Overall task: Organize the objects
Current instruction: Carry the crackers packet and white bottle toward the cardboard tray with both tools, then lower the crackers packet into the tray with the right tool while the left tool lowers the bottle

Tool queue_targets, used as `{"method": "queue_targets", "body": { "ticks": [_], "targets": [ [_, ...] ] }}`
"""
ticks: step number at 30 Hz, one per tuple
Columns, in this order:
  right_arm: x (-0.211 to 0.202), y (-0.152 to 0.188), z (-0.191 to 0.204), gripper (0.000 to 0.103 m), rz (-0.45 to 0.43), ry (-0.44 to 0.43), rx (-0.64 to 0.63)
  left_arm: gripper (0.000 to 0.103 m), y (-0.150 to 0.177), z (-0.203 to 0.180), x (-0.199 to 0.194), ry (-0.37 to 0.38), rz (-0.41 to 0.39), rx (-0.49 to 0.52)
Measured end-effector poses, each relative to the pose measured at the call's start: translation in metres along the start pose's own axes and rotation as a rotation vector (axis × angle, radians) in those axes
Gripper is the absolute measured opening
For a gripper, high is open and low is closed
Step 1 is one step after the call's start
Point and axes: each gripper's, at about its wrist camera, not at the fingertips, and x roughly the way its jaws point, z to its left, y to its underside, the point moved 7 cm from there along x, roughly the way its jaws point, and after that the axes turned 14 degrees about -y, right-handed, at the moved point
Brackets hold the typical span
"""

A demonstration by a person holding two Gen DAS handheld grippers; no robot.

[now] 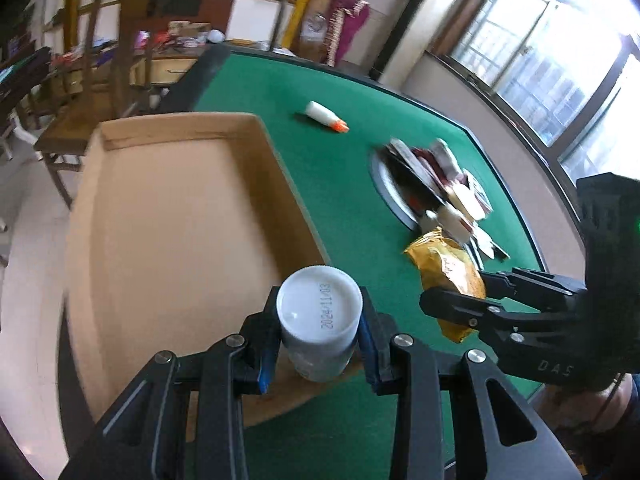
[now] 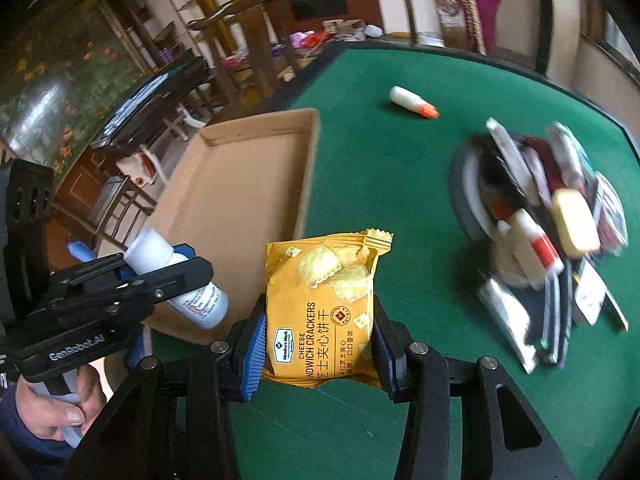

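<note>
My left gripper (image 1: 319, 344) is shut on a white bottle (image 1: 318, 322) with a white cap and holds it over the near right corner of an empty cardboard tray (image 1: 168, 216). The same bottle (image 2: 180, 284) and tray (image 2: 240, 200) show in the right wrist view, with the left gripper (image 2: 160, 268) at the left. My right gripper (image 2: 320, 344) is shut on a yellow pack of cheese sandwich crackers (image 2: 324, 312) above the green felt table (image 2: 380, 168), just right of the tray. The pack (image 1: 448, 272) and right gripper (image 1: 456, 300) also show in the left wrist view.
A pile of mixed small items (image 2: 552, 216) lies over a round metal plate (image 1: 384, 184) set in the felt at the right. A white tube with an orange cap (image 2: 412, 102) lies alone farther back. Wooden chairs (image 1: 100, 80) and clutter stand beyond the table's edge.
</note>
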Motion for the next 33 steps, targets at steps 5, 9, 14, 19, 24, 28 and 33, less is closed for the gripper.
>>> {"method": "queue_targets", "body": {
  "ticks": [5, 9, 14, 19, 24, 28, 33],
  "targets": [
    [0.016, -0.031, 0.028, 0.050, 0.005, -0.040, -0.049, 0.033, -0.011, 0.040, -0.006, -0.042, -0.021, -0.060],
    [0.033, -0.055, 0.046, 0.050, 0.007, -0.076, -0.079, 0.033, -0.018, 0.067, -0.010, -0.074, -0.027, -0.096],
    [0.061, -0.075, 0.060, 0.050, 0.032, -0.117, -0.081, 0.033, -0.028, 0.090, -0.013, -0.098, -0.029, -0.126],
    [0.086, -0.089, 0.064, 0.050, 0.058, -0.128, -0.072, 0.033, -0.042, 0.098, -0.010, -0.118, -0.045, -0.106],
    [0.099, -0.102, 0.060, 0.050, 0.071, -0.126, -0.056, 0.033, -0.052, 0.107, 0.004, -0.131, -0.029, -0.109],
    [0.108, -0.109, 0.055, 0.050, 0.083, -0.130, -0.037, 0.033, -0.058, 0.108, 0.014, -0.133, -0.017, -0.089],
    [0.119, -0.121, 0.048, 0.050, 0.096, -0.139, -0.006, 0.033, -0.067, 0.104, 0.033, -0.134, 0.005, -0.040]
  ]
}}
